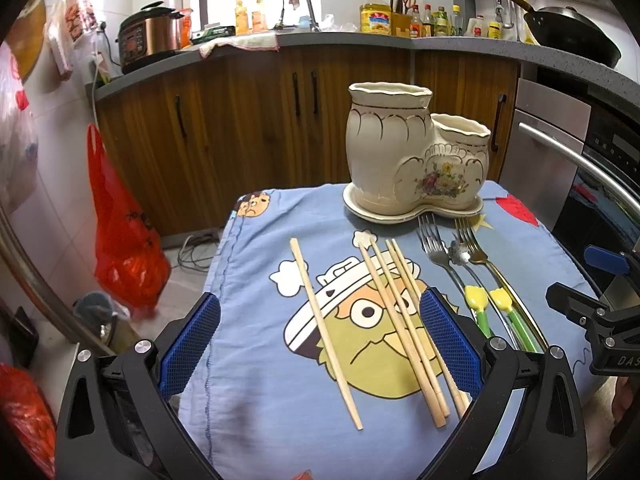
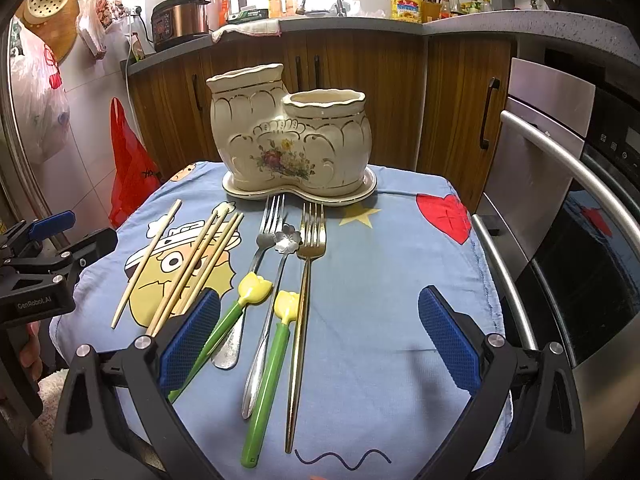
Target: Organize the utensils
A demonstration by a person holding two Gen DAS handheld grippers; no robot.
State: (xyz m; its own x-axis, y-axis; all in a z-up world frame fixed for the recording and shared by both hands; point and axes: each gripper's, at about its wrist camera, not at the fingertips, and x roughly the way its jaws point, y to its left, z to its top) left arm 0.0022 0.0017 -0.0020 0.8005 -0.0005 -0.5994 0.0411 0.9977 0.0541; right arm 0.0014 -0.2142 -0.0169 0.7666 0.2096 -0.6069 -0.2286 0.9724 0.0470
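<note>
A cream two-pot ceramic holder (image 1: pixel 416 156) (image 2: pixel 288 140) stands on its saucer at the back of the blue cartoon cloth (image 1: pixel 260 384) (image 2: pixel 384 304). Several wooden chopsticks (image 1: pixel 396 320) (image 2: pixel 200 268) lie on the left: one apart (image 1: pixel 324 328), the others bunched. Two forks (image 2: pixel 310 280), a flower-bowl spoon (image 2: pixel 276 280) and two green tulip-handled utensils (image 2: pixel 272 360) lie in the middle. My left gripper (image 1: pixel 320 344) is open above the chopsticks. My right gripper (image 2: pixel 320 344) is open above the forks and spoons. Both are empty.
Wooden cabinets and a grey counter (image 1: pixel 360 44) with a rice cooker (image 1: pixel 148 36) and bottles run behind. A steel oven (image 2: pixel 560 208) stands at right. A red bag (image 1: pixel 124 240) hangs at left. The cloth's edges drop off left and right.
</note>
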